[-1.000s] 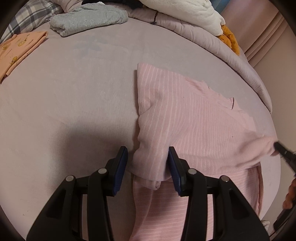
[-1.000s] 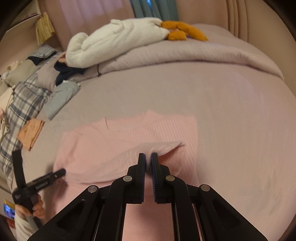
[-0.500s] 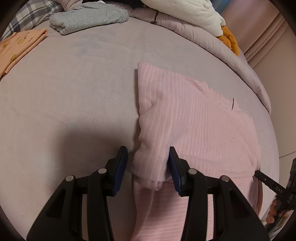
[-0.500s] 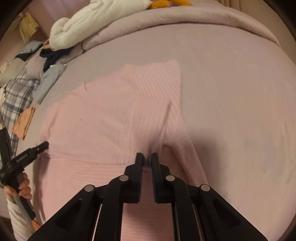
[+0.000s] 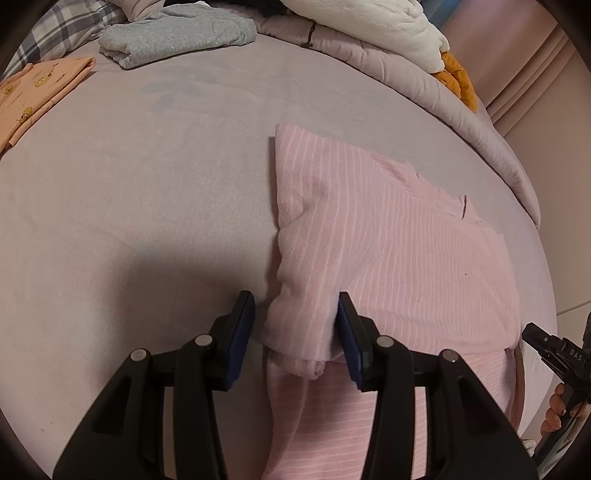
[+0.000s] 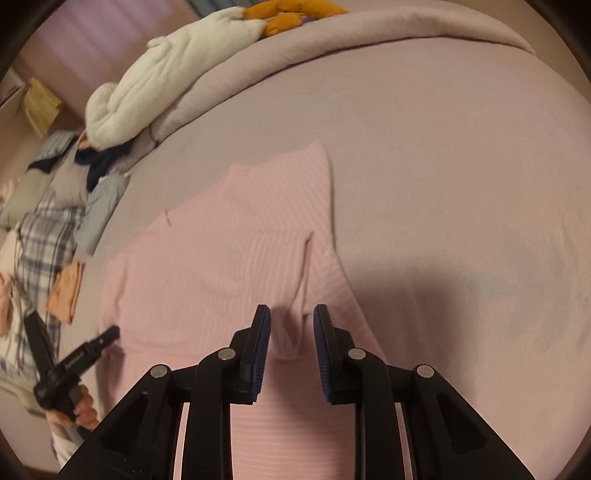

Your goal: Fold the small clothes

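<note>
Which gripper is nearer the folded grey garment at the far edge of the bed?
Left. The left gripper faces the grey garment across bare bedsheet; the right gripper, jaws opening over the pink top, sits farther off.

Pink striped top (image 5: pixel 388 251) flat on bed, both sleeves folded inward over body

Two black plastic handheld grippers, left gripper (image 5: pixel 295 314) and right gripper (image 6: pixel 291 325). Angular black fingers (image 5: pixel 240 325) with dark blue ribbed pads, silver round screws at pivots. White lettering on right gripper's handle. White sleeve (image 6: pixel 64 448).
</note>
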Demonstrator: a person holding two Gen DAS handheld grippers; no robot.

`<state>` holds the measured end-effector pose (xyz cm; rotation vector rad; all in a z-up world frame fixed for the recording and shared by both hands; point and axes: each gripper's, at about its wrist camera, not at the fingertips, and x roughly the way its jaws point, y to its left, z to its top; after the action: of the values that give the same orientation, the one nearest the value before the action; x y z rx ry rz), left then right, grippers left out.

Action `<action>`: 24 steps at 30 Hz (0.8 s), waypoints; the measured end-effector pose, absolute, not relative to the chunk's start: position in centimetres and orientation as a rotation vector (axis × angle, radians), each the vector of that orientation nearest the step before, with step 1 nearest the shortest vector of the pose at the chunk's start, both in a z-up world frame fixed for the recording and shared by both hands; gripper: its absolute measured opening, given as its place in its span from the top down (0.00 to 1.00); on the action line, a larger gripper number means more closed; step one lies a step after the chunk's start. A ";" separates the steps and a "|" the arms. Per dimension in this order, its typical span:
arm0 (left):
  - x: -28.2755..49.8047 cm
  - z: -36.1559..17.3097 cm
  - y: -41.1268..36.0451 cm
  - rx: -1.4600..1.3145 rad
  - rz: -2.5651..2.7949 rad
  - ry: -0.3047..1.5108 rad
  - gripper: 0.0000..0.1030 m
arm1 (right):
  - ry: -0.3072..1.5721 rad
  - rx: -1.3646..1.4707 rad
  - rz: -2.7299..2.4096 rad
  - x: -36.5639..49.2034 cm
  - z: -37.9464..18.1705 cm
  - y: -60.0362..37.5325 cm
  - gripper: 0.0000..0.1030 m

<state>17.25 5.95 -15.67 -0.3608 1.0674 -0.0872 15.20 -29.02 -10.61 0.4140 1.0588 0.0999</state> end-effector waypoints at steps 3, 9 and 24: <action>17.3 -15.7 6.0 -0.361 -0.088 1.068 0.55 | 1.068 0.431 0.114 15.2 -11.1 -28.4 0.78; 17.3 -15.7 5.9 -0.359 -0.086 1.068 0.54 | 1.089 0.471 0.138 15.9 -12.1 -27.7 0.78; 17.2 -15.5 5.6 -0.352 -0.091 1.058 0.51 | 1.086 0.347 0.098 16.2 -11.8 -26.0 0.90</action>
<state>17.16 5.58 -15.50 -0.3521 1.0582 -0.0909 16.17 -25.96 -11.85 0.3466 1.0865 0.0981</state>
